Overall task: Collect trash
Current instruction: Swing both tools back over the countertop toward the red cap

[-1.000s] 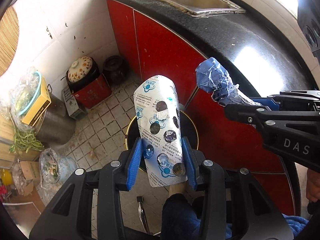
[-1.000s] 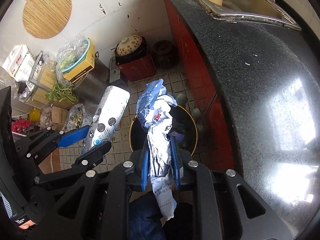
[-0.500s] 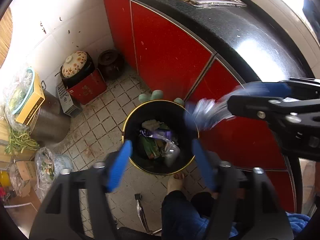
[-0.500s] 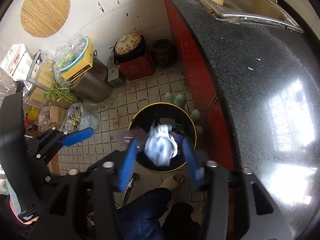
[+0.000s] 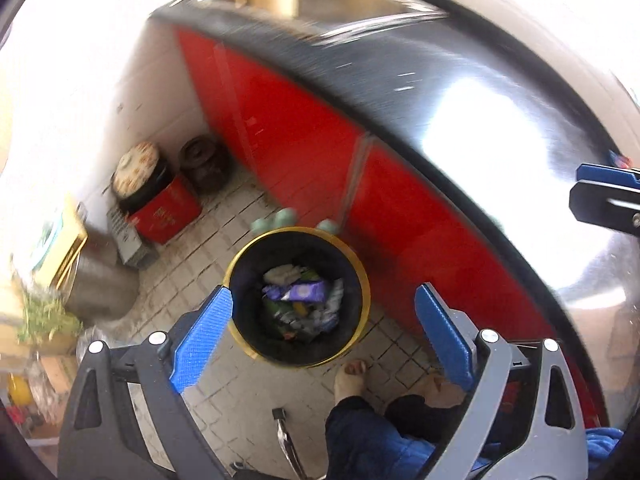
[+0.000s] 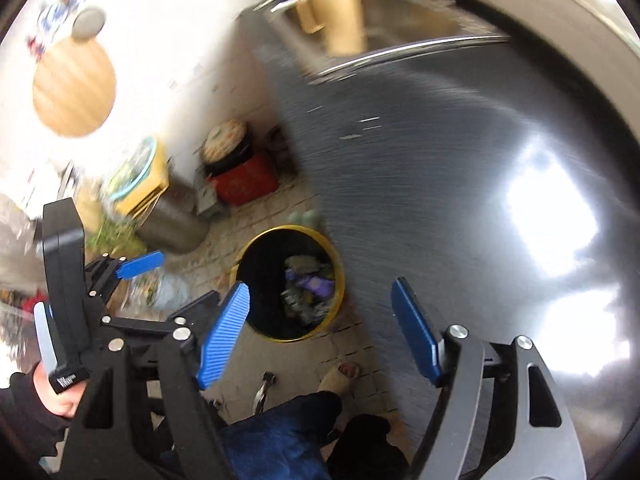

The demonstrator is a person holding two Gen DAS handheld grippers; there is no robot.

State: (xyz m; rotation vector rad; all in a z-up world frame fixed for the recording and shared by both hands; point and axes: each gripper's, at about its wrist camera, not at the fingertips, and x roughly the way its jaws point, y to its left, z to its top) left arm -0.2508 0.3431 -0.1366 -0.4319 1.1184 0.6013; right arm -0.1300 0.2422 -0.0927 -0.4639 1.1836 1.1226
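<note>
We look down on a black trash bin (image 5: 297,297) with a yellow rim, standing on the tiled floor at the centre of the left wrist view, just beside the red cabinet doors (image 5: 304,128). Inside it we see a heap of trash (image 5: 301,302): a purple wrapper on top, pale crumpled paper above it in the frame, and silvery and green scraps below. Our left gripper (image 5: 323,322) has just been opening and now stands wide, its blue pads framing the bin with nothing between them. In the right wrist view the same bin sits a little left of centre, its load showing against the right-hand wall. Our right gripper (image 6: 320,332) has also just been opening; its jaws are spread and empty. At the upper middle of that view a steel sink (image 6: 404,28) is set into the dark countertop (image 6: 460,160), with a tan jug (image 6: 340,12) standing in it, blurred. At left centre a patterned-lid pot (image 6: 226,140) rests on a red box (image 6: 246,182); what they contain we cannot tell.
</note>
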